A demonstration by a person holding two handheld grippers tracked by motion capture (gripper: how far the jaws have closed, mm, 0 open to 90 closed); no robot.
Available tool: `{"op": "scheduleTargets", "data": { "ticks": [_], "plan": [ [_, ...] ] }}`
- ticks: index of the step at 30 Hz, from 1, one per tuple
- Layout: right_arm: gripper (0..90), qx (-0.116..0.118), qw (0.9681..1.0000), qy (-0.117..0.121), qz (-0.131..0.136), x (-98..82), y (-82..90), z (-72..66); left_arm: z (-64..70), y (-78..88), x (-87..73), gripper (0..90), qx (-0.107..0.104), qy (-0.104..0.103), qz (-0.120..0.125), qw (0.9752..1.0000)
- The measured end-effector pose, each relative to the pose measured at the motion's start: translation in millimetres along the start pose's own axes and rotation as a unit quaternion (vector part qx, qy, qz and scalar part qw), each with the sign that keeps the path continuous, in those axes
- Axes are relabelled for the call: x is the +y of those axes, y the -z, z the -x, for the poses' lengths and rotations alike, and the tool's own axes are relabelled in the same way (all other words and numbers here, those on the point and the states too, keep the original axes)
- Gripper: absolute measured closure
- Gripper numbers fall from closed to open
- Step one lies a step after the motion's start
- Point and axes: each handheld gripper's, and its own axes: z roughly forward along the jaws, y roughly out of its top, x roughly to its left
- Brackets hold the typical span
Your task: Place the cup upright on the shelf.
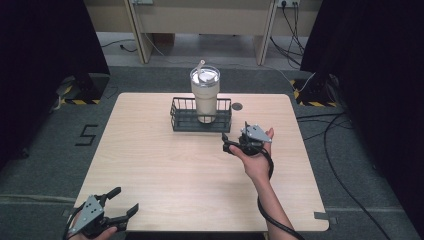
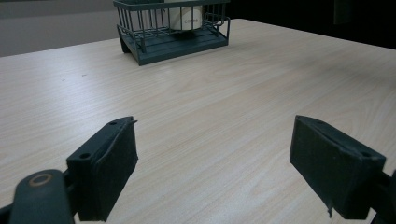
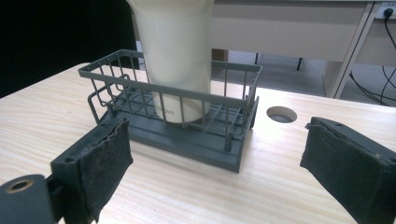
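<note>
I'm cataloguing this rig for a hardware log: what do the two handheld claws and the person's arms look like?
Both are black two-jaw tools. The left claw and right claw each carry a grey three-cornered plate on top. The jaws end in flat rectangular pads with a dark, rough facing. A black cable trails along the right forearm, which is bare with no sleeve.

My desk (image 1: 165, 165) is a pale wood-grain top with rounded corners, standing on grey floor. Directly on it, near the far edge at the middle, sits a dark wire basket (image 1: 180, 120), and a round cable hole (image 1: 237, 106) is cut into the top just to the right of that basket.
</note>
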Motion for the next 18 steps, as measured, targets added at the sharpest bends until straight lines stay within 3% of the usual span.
{"op": "scheduleTargets", "data": {
  "ticks": [18],
  "plan": [
    [10.0, -0.016, 0.9998, -0.005, -0.008, -18.0, 28.1, 11.4, 0.4, 0.1, 0.1, 14.4, 0.001, -0.003, -0.003, 1.0]
  ]
}}
